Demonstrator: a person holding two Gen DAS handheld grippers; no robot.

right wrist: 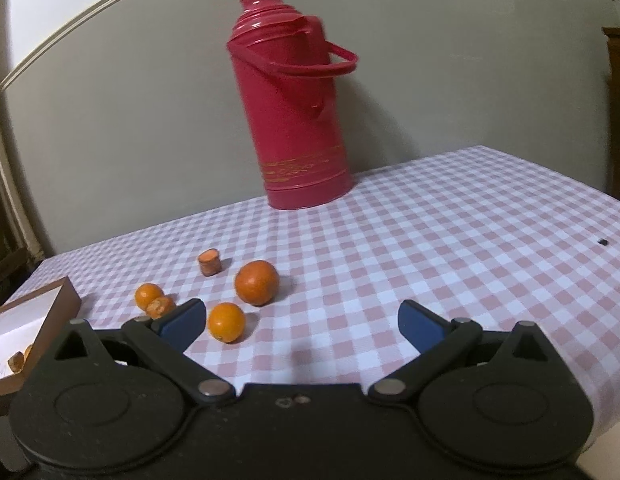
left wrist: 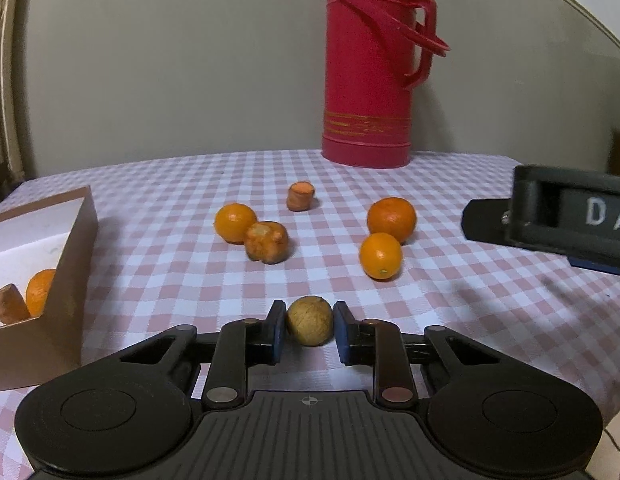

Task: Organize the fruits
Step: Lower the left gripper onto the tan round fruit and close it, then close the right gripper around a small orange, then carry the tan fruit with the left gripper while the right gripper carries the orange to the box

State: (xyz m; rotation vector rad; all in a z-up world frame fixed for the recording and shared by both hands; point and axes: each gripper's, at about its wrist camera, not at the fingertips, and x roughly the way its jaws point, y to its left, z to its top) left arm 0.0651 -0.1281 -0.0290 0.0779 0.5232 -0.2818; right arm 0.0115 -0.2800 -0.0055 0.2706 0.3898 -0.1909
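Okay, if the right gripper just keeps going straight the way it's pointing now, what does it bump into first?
Probably just the checkered tablecloth. The right gripper is open and nothing lies between its fingers. The small orange sits just inside its left finger, so it might be brushed; depth is hard to judge here.

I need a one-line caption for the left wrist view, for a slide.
Left gripper shut on a small brown fruit on the checked tablecloth, open box to its left.
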